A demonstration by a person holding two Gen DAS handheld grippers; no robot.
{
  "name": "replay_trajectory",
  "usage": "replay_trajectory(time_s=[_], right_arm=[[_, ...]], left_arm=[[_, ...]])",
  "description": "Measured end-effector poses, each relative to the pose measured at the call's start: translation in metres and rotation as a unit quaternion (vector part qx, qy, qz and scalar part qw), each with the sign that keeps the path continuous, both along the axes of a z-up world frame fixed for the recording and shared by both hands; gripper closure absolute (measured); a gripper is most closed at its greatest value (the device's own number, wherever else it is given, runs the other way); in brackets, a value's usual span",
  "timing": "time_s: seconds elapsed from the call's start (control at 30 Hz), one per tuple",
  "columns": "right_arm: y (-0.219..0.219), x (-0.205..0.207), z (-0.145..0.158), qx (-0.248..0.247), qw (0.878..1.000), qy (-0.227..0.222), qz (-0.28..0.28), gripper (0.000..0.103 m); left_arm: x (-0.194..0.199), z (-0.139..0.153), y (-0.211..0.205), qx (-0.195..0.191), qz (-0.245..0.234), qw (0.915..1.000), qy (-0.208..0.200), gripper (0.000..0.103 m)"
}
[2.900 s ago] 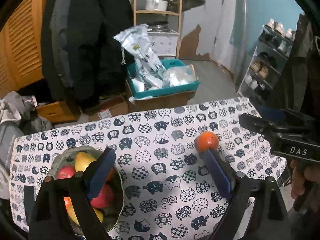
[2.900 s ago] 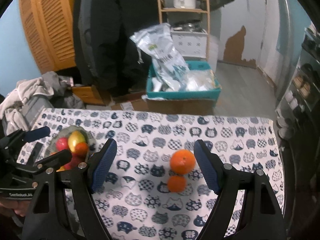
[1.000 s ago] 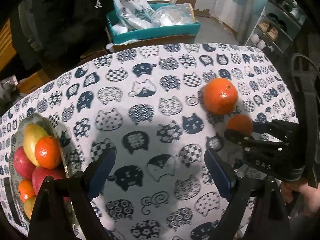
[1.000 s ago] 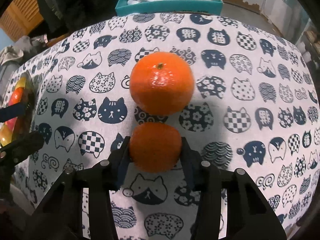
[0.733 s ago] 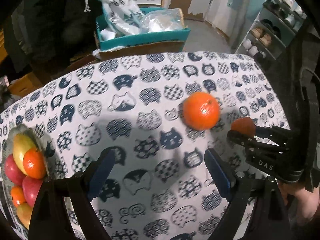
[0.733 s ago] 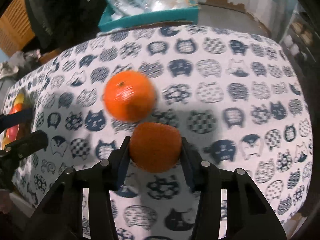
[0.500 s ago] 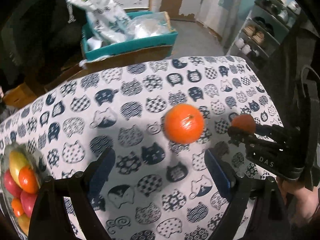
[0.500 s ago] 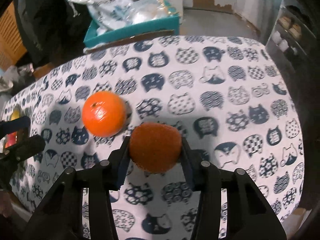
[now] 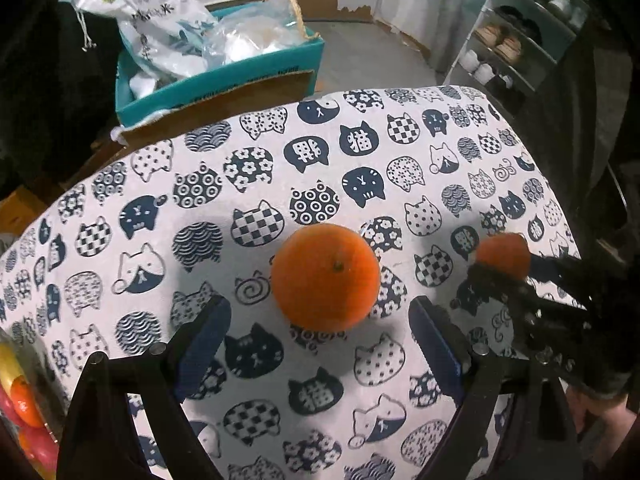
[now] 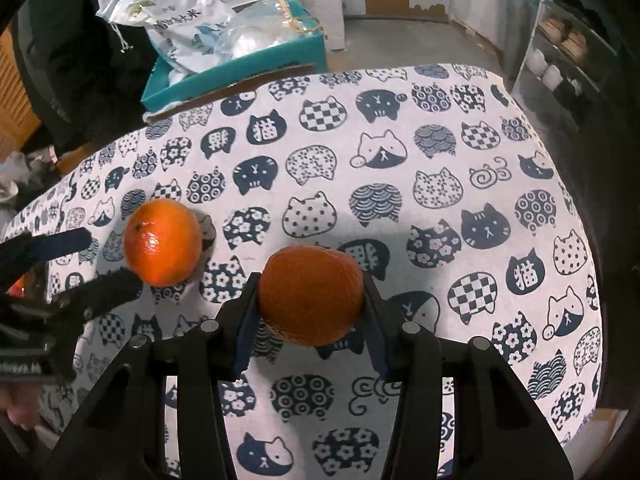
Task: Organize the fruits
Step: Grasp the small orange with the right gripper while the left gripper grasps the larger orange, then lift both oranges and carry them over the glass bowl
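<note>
Fruit is split between the two claws here. The right claw [image 10: 310, 300] is clamped on a small orange [image 10: 310, 294], one pad on each side of it, and carries it clear of the surface [image 10: 440, 184], judging by the shadow beneath. The left claw [image 9: 320, 334] stands wide apart with nothing between its pads, low over the cloth.

Straight ahead of the left claw, centred in its gap and just beyond the fingertips [image 9: 208, 320], a large orange [image 9: 326, 276] rests on the cat-print surface. It is round, so no axis matters for the grip; what counts is that it lies forward of the open pads, not yet between them. The left claw is clearly the nearer one to it; the right claw sits off to that fruit's right side, near it but not touching, and is already full.

At the left claw's lower left edge, part of a bowl [image 9: 12, 412] shows with red, yellow and orange fruit inside, well apart from both oranges. That is probably where both are meant to go.

The coming move likely asks the left claw to push forward until the pads flank the large orange, then close.

Beyond the surface stand a teal box [image 9: 224, 76] of bags and a shoe rack [image 9: 520, 40].
</note>
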State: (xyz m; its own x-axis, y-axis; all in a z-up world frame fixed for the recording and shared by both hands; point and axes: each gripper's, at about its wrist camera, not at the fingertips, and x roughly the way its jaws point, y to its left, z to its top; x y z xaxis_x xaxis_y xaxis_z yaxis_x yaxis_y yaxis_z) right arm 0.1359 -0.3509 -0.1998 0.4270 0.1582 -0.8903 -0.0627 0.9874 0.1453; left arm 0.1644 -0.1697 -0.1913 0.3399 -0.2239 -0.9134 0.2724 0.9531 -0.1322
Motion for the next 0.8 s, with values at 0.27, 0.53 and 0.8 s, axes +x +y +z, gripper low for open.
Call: replay_trajectory(time_s=[0.27,0.53,0.8], right_arm=[[-0.011,0.003,-0.007,-0.001,1.0,0.005,-0.005,0.057],[-0.014,0.003,-0.012,-0.006,1.0,0.011,-0.005,0.057],[-0.01,0.004,-0.012,-0.016,1.0,0.009,-0.001,0.057]], left_arm=[[0.016,-0.026,-0.012,0.008,-0.003,0.9997,0.022,0.011],[0.023,-0.04,-0.014,0.003,0.002,0.9997,0.025,0.014],[0.02,-0.039,-0.015,0.002,-0.009,0.9998,0.015,0.033]])
